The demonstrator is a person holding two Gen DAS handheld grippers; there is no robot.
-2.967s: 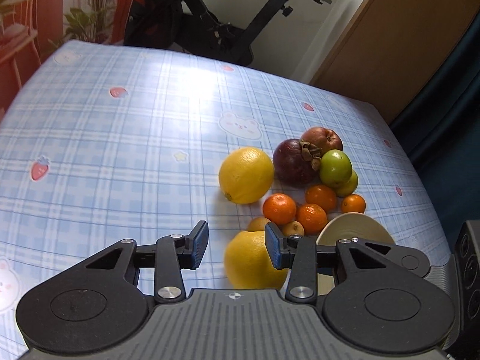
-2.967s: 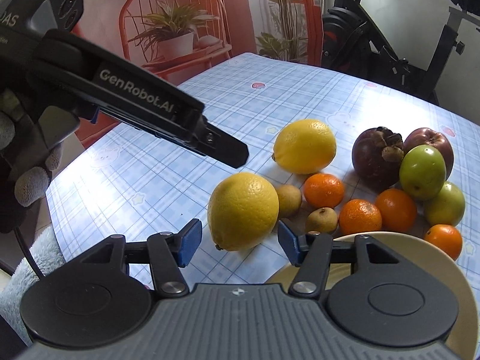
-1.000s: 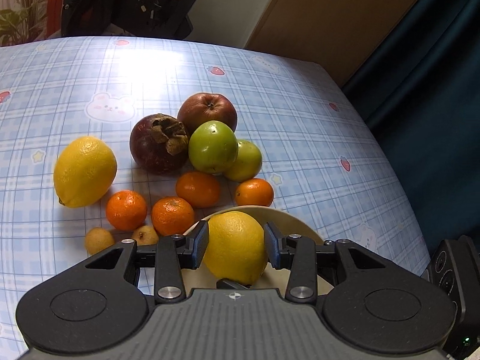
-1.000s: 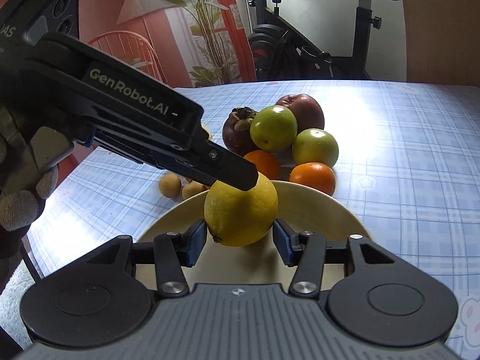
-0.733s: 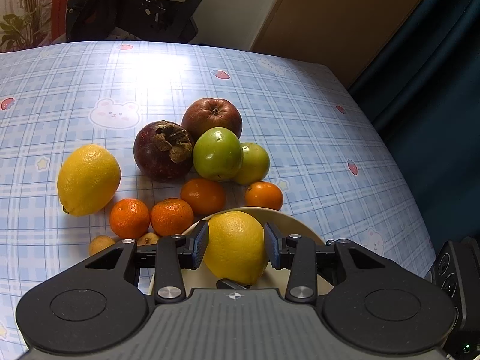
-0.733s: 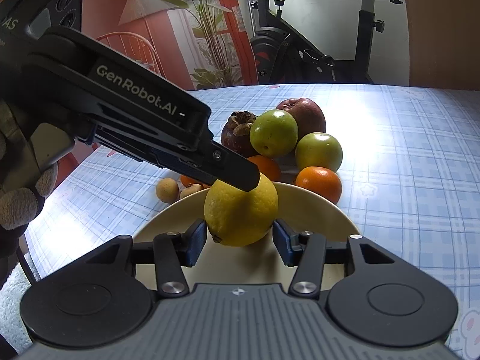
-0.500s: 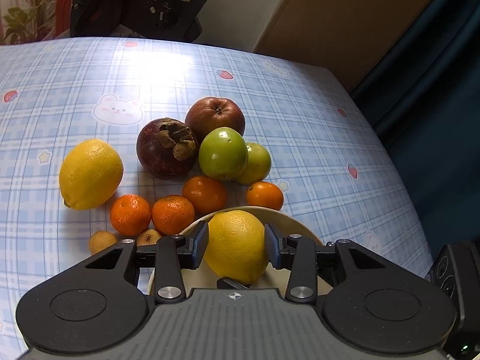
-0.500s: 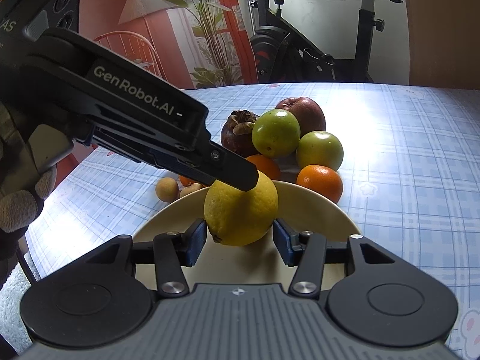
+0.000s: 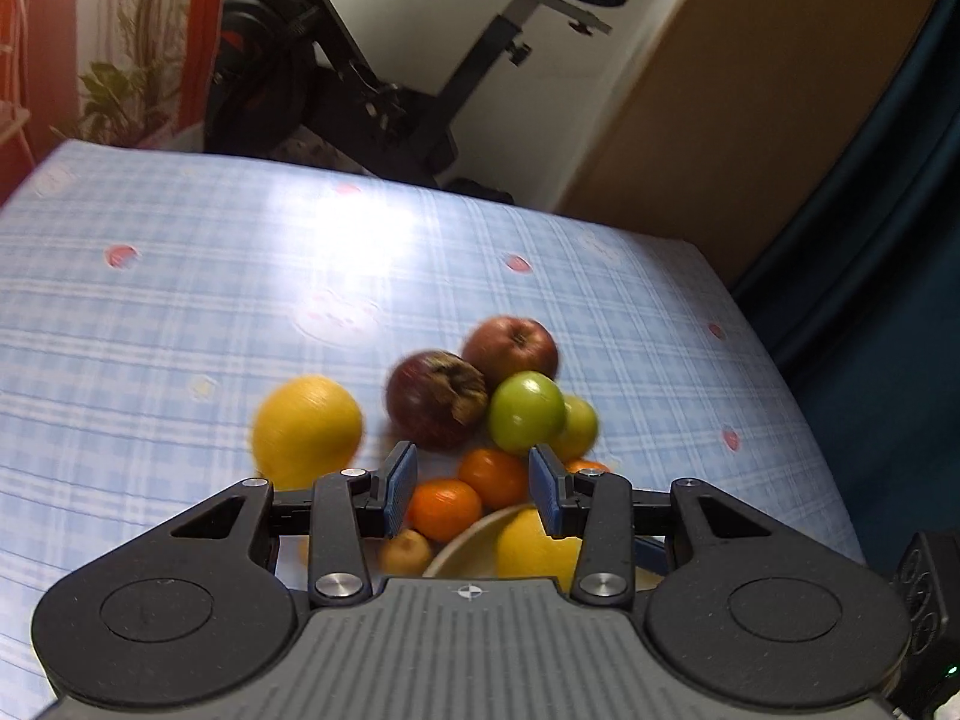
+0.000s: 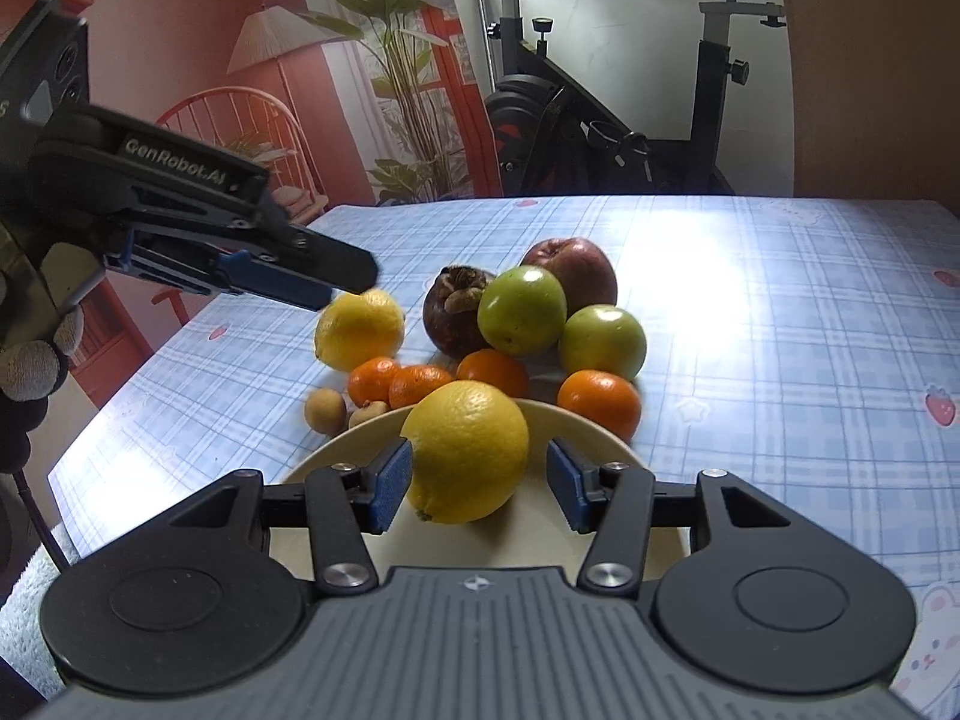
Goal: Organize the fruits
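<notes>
Fruit first: 1 lemon (image 10: 465,450) sits on my cream plate (image 10: 594,441), right between the fingers of my right gripper (image 10: 478,483). Those jaws stand apart, the left pad looks close against the peel, the right pad shows a clear gap, so I call it released. My left gripper (image 9: 472,489) hangs above the pile with its blue pads spread and nothing between them; that view is blurred. In the right view it shows raised at the left. Just beyond the plate lie 4 tangerines (image 10: 599,402), 2 small brown fruits (image 10: 326,411), a second lemon (image 10: 359,330), 2 green apples (image 10: 522,311), a red apple (image 10: 576,273) and a dark mangosteen (image 10: 451,312), bunched together on the checked cloth (image 10: 780,330).
</notes>
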